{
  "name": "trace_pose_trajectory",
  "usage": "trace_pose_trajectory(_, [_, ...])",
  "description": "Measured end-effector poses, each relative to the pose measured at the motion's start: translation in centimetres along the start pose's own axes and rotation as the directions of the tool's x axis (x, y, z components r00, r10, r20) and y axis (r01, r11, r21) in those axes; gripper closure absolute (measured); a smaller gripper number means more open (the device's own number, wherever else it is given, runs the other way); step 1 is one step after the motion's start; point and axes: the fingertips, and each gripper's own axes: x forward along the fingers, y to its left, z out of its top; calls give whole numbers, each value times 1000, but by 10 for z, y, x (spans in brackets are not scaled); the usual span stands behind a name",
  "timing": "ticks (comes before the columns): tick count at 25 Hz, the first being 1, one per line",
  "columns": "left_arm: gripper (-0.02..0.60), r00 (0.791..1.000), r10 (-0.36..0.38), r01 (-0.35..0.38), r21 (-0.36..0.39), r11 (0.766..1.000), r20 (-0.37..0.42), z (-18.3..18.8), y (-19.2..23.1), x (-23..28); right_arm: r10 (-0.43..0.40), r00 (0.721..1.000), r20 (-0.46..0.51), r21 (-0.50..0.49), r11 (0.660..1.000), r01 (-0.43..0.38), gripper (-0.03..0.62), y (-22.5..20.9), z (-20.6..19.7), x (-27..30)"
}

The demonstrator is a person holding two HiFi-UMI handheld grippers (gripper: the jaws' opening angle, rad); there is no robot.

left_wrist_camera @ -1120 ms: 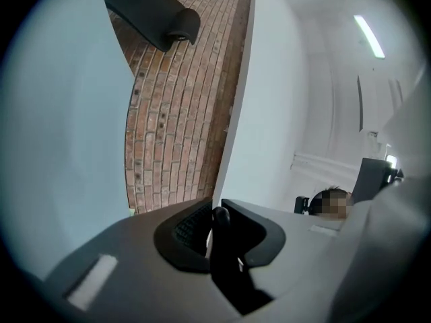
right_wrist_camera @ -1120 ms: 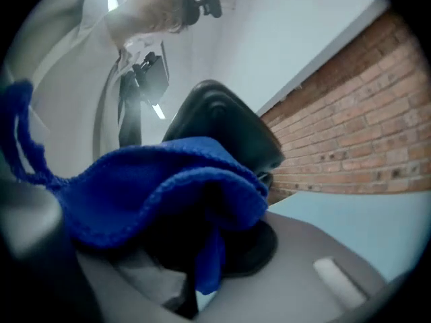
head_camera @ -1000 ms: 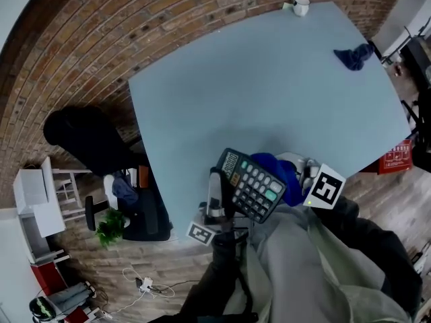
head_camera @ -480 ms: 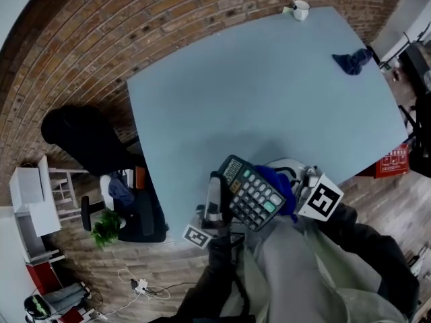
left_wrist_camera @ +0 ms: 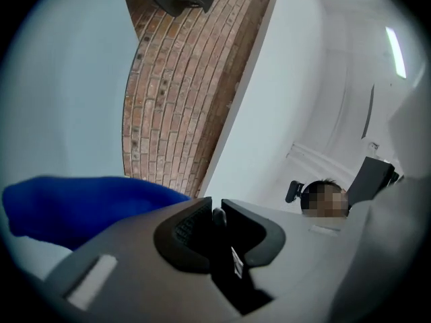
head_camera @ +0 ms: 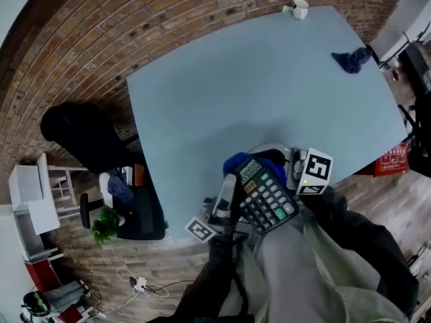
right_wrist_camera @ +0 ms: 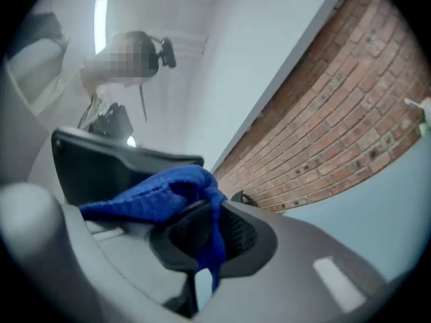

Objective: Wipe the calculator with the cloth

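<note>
A dark calculator (head_camera: pixel 268 195) with grey and green keys is held up over the table's near edge, keys facing me. My left gripper (head_camera: pixel 231 195) is shut on its left edge; in the left gripper view the jaws (left_wrist_camera: pixel 217 215) pinch that thin dark edge. A blue cloth (head_camera: pixel 246 161) sits bunched against the calculator's top end. My right gripper (head_camera: pixel 281 161) is shut on the cloth, and in the right gripper view the cloth (right_wrist_camera: pixel 155 192) hangs between the jaws (right_wrist_camera: pixel 205 231) in front of the calculator's dark slab (right_wrist_camera: pixel 101 170).
The light blue table (head_camera: pixel 256 93) carries a second blue cloth (head_camera: pixel 351 59) at its far right and a white cup (head_camera: pixel 300 7) at the far corner. A black office chair (head_camera: pixel 81 136) and a potted plant (head_camera: pixel 108 226) stand on the left floor by the brick wall.
The calculator has shifted right and turned. The cloth, earlier behind the calculator's right side, now lies at its top end. The right gripper's marker cube moved up and slightly left.
</note>
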Motion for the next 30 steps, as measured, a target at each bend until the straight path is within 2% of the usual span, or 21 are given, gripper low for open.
trace_pose_trajectory(3, [532,1000,15,-14,30,999,-21,-1,1,-1,-28,985,169,93,996,12,568,-18,40,-20])
trace_pose_trajectory(5, [532,998,69,-69,61,996,8,6,9,-5,-33,975,221,75,997,17,568,-20,66,-34])
trace_pose_trajectory(7, [532,988,137,-142,86,986,65,20,20,-12,-30,987,158,-17,999,33,568,-7,77,-39])
trace_pose_trajectory(9, [532,978,185,-197,141,970,95,32,26,-16,-42,999,-24,-168,985,38,568,15,67,-32])
trace_pose_trajectory(10, [532,975,205,-218,186,958,90,34,26,-16,-65,989,-132,-249,968,30,568,25,56,-27])
trace_pose_trajectory(12, [532,969,239,-247,269,931,61,33,27,-13,-128,943,-308,-398,917,-6,568,39,30,-18])
trace_pose_trajectory(13, [532,966,252,-256,289,922,52,31,28,-12,-155,919,-362,-455,890,-29,568,41,21,-16])
trace_pose_trajectory(14, [532,963,263,-266,295,918,51,31,30,-12,-173,901,-397,-495,867,-52,568,43,16,-15])
trace_pose_trajectory(16, [532,956,287,-292,304,907,61,31,33,-14,-176,874,-453,-528,843,-104,568,48,10,-13])
trace_pose_trajectory(18, [532,941,330,-332,362,871,68,33,35,-16,-132,829,-544,-533,817,-219,568,67,-2,-9])
trace_pose_trajectory(20, [531,924,376,-365,439,821,65,36,38,-17,-29,763,-646,-489,783,-384,568,100,-23,-5])
trace_pose_trajectory(21, [531,921,385,-367,461,808,59,35,39,-17,34,737,-675,-455,767,-452,568,117,-33,-3])
trace_pose_trajectory(22, [531,922,384,-361,474,803,51,34,38,-15,81,724,-685,-430,757,-492,568,129,-39,-2])
trace_pose_trajectory(23, [529,924,379,-353,480,803,45,33,37,-14,98,725,-682,-421,757,-500,568,133,-41,0])
trace_pose_trajectory(25, [526,930,365,-341,480,808,45,34,34,-14,69,753,-655,-419,796,-438,568,116,-34,2])
trace_pose_trajectory(27, [525,929,366,-342,487,804,48,34,32,-16,-8,789,-615,-419,851,-318,568,83,-21,5])
trace_pose_trajectory(29, [525,926,373,-349,495,796,53,33,31,-17,-102,815,-571,-445,873,-202,568,51,-11,10])
trace_pose_trajectory(30, [525,925,376,-353,500,791,59,34,31,-17,-142,818,-557,-456,876,-158,568,38,-8,13])
